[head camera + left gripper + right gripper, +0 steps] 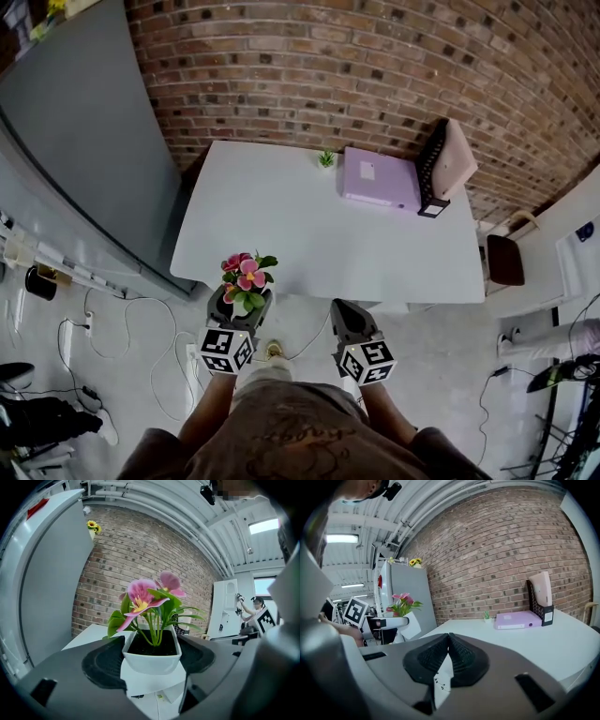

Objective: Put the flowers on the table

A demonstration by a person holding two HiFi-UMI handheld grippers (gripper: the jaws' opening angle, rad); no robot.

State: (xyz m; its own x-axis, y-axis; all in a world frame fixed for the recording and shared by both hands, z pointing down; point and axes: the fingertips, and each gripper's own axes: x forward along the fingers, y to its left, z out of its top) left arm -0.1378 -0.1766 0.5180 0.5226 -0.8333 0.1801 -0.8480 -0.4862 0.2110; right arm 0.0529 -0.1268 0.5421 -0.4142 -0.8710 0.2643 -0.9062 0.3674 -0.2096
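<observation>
Nearest in the head view, the left gripper (234,314) and right gripper (343,314) are held short of the tabletop's (328,225) near edge, the flowers (247,274) carried by its near-left corner; in the left gripper view their white pot (151,654) is clamped between the pads, while in the right gripper view the jaws are pressed together, empty.

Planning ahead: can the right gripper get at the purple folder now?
Likely yes, with a step forward: the right gripper is empty, and only bare table lies before the purple folder.
</observation>
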